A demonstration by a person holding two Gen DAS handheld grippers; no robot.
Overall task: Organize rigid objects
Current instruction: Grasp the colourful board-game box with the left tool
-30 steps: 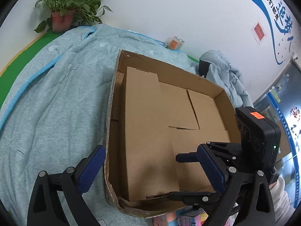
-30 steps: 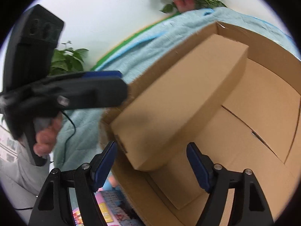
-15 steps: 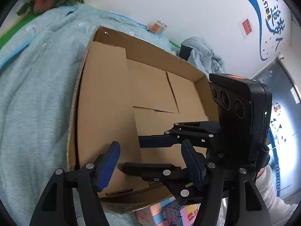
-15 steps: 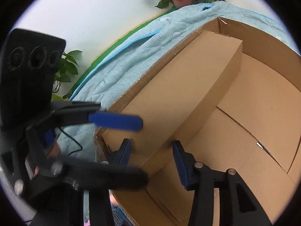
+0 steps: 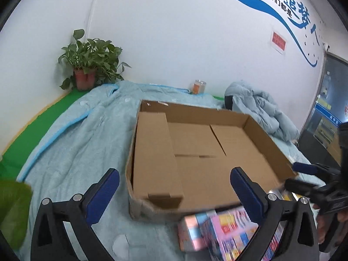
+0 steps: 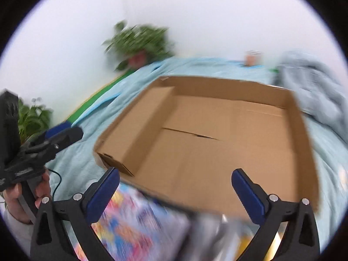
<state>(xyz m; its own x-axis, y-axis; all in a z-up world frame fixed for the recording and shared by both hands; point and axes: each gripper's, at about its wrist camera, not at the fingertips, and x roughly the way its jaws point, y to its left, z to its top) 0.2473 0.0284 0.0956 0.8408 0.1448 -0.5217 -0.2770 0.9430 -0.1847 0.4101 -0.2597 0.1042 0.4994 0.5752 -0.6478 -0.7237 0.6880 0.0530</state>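
Here, a shallow cardboard tray [image 5: 256,130] lies on a pale blue quilt [image 5: 76,143], and a long, closed cardboard box [image 5: 154,154] lies flat inside it along the wall at 9 o'clock, running from the far corner to the near one. The rest of the tray floor is bare cardboard flaps.

The left gripper [image 5: 174,190] hangs over the tray's near edge; its jaws have just been opening and now stand released, wide apart, with nothing pressed between the blue pads. The right gripper [image 6: 175,191] does likewise in its own blurred view, jaws just opened, spread wide and empty, the box well ahead at 11 o'clock.

At 5 o'clock in the left wrist view, just below the tray's near wall, lie pink and blue printed cartons [image 5: 219,230]; the right wrist view shows them only as a colourful smear.

A potted plant [image 5: 89,65] stands against the white wall at 11 o'clock, a can [image 5: 199,86] at 12, and a bundled pale jacket [image 5: 258,108] at 2 o'clock.
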